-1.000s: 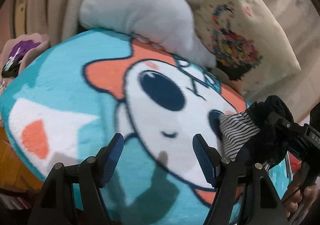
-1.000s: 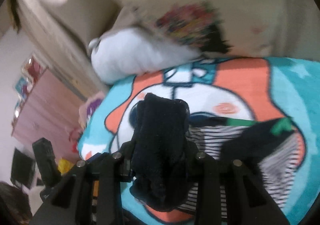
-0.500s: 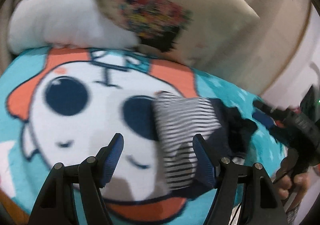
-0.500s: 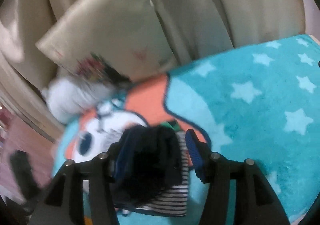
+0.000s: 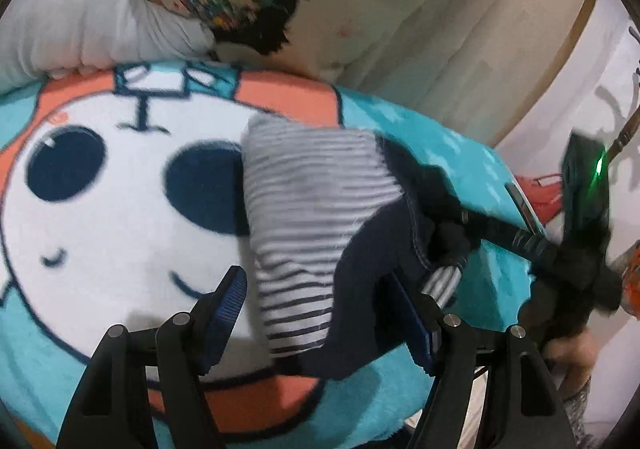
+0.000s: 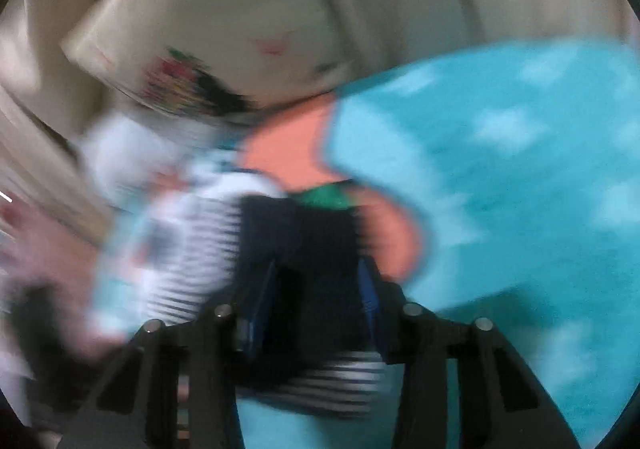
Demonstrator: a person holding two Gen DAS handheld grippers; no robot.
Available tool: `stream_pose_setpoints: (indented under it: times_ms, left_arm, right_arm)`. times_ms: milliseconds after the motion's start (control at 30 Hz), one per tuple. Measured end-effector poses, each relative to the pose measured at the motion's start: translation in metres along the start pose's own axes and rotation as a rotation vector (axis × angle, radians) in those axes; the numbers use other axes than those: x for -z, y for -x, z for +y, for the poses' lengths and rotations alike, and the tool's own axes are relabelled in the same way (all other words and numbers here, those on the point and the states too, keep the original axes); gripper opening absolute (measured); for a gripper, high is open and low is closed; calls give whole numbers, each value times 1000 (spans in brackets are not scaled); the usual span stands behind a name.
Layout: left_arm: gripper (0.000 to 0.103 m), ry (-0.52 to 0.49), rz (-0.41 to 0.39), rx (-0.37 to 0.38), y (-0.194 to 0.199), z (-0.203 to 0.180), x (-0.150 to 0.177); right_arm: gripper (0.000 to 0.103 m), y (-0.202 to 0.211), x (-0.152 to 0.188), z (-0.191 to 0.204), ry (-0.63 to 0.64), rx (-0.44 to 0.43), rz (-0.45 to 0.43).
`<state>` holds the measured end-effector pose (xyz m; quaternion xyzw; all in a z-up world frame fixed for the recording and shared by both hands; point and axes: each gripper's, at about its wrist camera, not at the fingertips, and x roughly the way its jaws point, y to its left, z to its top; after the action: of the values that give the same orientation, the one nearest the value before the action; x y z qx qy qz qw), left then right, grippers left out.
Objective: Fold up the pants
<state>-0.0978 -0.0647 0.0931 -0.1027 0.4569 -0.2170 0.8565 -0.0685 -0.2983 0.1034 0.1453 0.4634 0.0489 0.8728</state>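
The pants (image 5: 312, 209), striped grey-white with navy panels, lie bunched on a teal cartoon blanket (image 5: 100, 249). My left gripper (image 5: 320, 313) hovers open over their near end, its blue pads either side of the striped and navy cloth without pressing it. My right gripper (image 5: 460, 225) reaches in from the right, its tips buried in the navy fabric. In the blurred right wrist view, the right gripper (image 6: 316, 289) has its jaws closing, with a thick fold of the navy pants (image 6: 316, 249) filling the gap between the pads.
A cream pillow with a colourful print (image 5: 360, 9) and a white pillow (image 5: 80, 17) lie at the blanket's far edge, before beige curtains. A person's hand (image 5: 572, 353) holds the right gripper at the bed's right edge. Starred teal blanket (image 6: 500, 209) spreads to the right.
My left gripper has swung right, from over the cartoon face to over the pants. The right gripper has lowered the navy bundle onto the blanket, and its jaws stand wider than a second ago.
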Motion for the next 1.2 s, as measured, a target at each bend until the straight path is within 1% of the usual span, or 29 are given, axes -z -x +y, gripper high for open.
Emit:
stream_pose_setpoints:
  times_ms: [33, 67, 133, 167, 233, 267, 333, 367, 467, 500, 533, 567, 600, 633, 700, 733, 800, 900, 1000, 1067, 1100, 1133, 1167, 1200]
  left_arm:
    - [75, 3, -20, -18, 5, 4, -2]
    - [75, 10, -32, -29, 7, 9, -5]
    - [75, 41, -36, -44, 5, 19, -11]
    - [75, 69, -31, -38, 3, 26, -15]
    - [78, 99, -22, -22, 0, 37, -20]
    - [79, 100, -18, -22, -3, 41, -24]
    - [81, 77, 9, -18, -19, 45, -33]
    - [81, 67, 25, -4, -26, 45, -36]
    - [81, 59, 102, 92, -50, 41, -44]
    - [81, 64, 114, 119, -56, 38, -45]
    - [81, 57, 104, 132, -58, 33, -45]
    - [80, 43, 103, 143, -59, 28, -45]
    - [71, 30, 109, 165, -60, 23, -45]
    - [62, 28, 107, 177, -59, 20, -46]
    - [57, 27, 93, 174, -55, 20, -49]
    - [55, 38, 88, 174, -52, 22, -52]
    - [55, 67, 80, 181, -47, 29, -61]
    - [55, 92, 50, 155, -39, 39, -77]
    - [55, 85, -9, 95, -29, 46, -98]
    - [55, 82, -34, 29, -28, 53, -109]
    - [55, 86, -33, -12, -30, 57, -111]
    - [55, 98, -24, -55, -31, 62, -111]
    - [55, 107, -16, -67, -31, 65, -109]
    - [55, 111, -12, -71, -28, 67, -104]
  right_arm:
    - [52, 2, 2, 2, 37, 61, -14]
    - [52, 5, 4, 3, 51, 73, -25]
    - [54, 11, 6, -1, 19, 26, -33]
    - [54, 13, 5, -3, -8, -21, -35]
    - [61, 9, 2, -8, -47, -91, -25]
    - [66, 4, 2, -14, -88, -137, -7]
    - [66, -2, 2, -22, -146, -182, 18]
    - [66, -8, 3, -26, -173, -197, 34]
    - [69, -25, 2, -37, -247, -263, 69]
    - [70, -27, 1, -39, -256, -291, 54]
    - [70, -30, 0, -37, -245, -306, 54]
    - [62, -34, -2, -32, -215, -333, 71]
    - [48, -37, -1, -27, -203, -361, 85]
    - [46, -39, -2, -25, -201, -369, 95]
    - [39, -36, -3, -15, -162, -341, 80]
    - [39, -34, -5, -12, -154, -344, 74]
    - [37, -30, -12, -5, -154, -371, 58]
    - [36, -27, -29, 10, -145, -422, 37]
    - [36, -32, -45, 30, -114, -433, 10]
    - [41, -40, -52, 39, -98, -428, 9]
    - [46, -50, -54, 41, -97, -403, 19]
    - [48, -59, -54, 42, -96, -372, 34]
    - [48, -70, -53, 42, -92, -307, 58]
    - [49, -73, -52, 41, -93, -274, 64]
